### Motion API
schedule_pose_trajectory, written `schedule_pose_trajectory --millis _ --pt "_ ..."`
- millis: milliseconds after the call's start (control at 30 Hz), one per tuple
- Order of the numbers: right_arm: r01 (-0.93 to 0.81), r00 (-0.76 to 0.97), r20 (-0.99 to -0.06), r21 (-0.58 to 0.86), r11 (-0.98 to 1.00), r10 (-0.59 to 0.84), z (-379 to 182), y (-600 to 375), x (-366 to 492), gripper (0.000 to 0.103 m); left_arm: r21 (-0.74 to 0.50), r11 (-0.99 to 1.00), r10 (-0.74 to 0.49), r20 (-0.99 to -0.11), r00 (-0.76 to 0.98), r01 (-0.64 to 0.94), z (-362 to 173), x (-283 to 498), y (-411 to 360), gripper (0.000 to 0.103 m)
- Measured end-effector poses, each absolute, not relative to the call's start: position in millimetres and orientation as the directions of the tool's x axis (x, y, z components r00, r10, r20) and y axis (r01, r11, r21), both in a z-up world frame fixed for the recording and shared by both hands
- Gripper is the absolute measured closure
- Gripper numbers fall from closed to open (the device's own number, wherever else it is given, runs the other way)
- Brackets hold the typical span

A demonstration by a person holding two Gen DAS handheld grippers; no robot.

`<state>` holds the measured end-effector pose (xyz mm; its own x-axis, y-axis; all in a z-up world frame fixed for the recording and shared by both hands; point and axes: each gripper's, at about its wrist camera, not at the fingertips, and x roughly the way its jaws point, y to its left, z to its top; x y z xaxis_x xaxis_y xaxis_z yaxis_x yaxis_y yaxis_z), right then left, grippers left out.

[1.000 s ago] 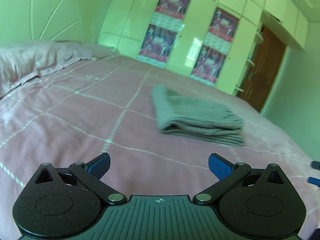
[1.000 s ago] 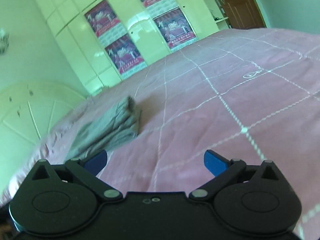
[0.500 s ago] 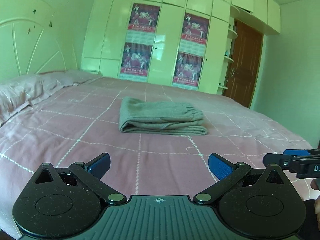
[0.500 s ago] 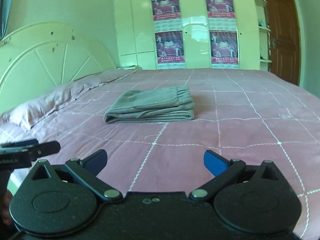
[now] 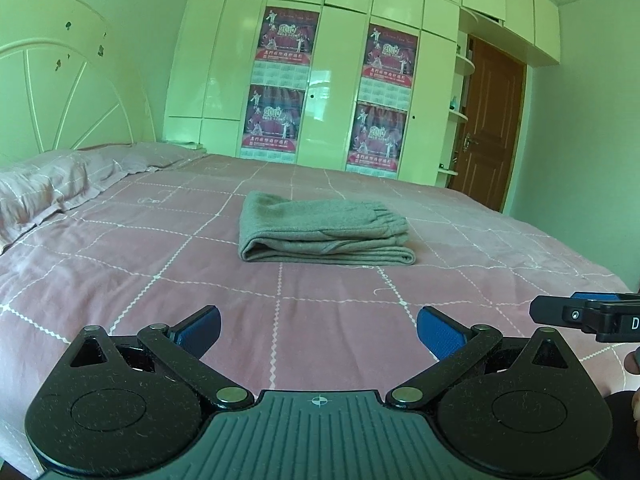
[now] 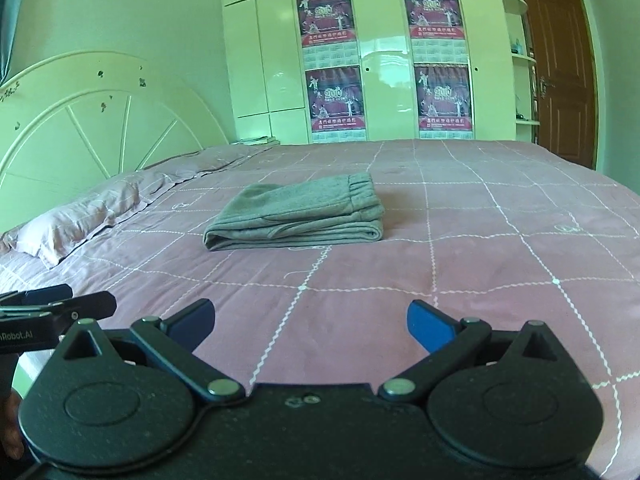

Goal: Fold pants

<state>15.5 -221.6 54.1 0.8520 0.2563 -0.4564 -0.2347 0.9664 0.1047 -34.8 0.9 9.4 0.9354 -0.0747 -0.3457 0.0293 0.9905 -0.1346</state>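
Pink quilted bedding (image 5: 168, 280) crossed by white stitched lines filled the left wrist view, with cream wardrobe doors (image 5: 340, 80) carrying four red calendar posters behind it and a brown door (image 5: 490, 128) to the right. I saw the grey pants (image 5: 324, 228) lying mid-bed as a neat folded stack, elastic waistband to the right, well apart from my tools. My left gripper (image 5: 318, 330) was held low over the near edge of the bed, its blue-padded jaws spread wide with nothing between them. The tip of my right gripper showed at the right edge.

From the right wrist view, the same bedding ran back to a white fan-patterned headboard (image 6: 92, 128) and a pink pillow (image 6: 76, 220) on the left. The pants sat as one tidy bundle near the middle. My right gripper (image 6: 310, 322) also stood fully spread and empty, with the left tool beside it at the left edge.

I judged the folding done. The risk from here was a stray pass over the stack: a blue pad catching the top layer could drag the loose fabric and undo the fold.

Compared with a second earlier, both cameras had levelled out and pulled back, so the stack appeared squarer and further off; the pants themselves had not shifted.
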Motion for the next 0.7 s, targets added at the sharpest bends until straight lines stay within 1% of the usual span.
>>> schedule_pose_trajectory --millis 700 --pt "-0.226 0.853 -0.458 0.109 0.968 0.251 55.0 -225.1 13.8 0.006 -0.130 0.991 -0.077 -0.336 0.939 0.034 11.8 -43.5 -1.8 0.000"
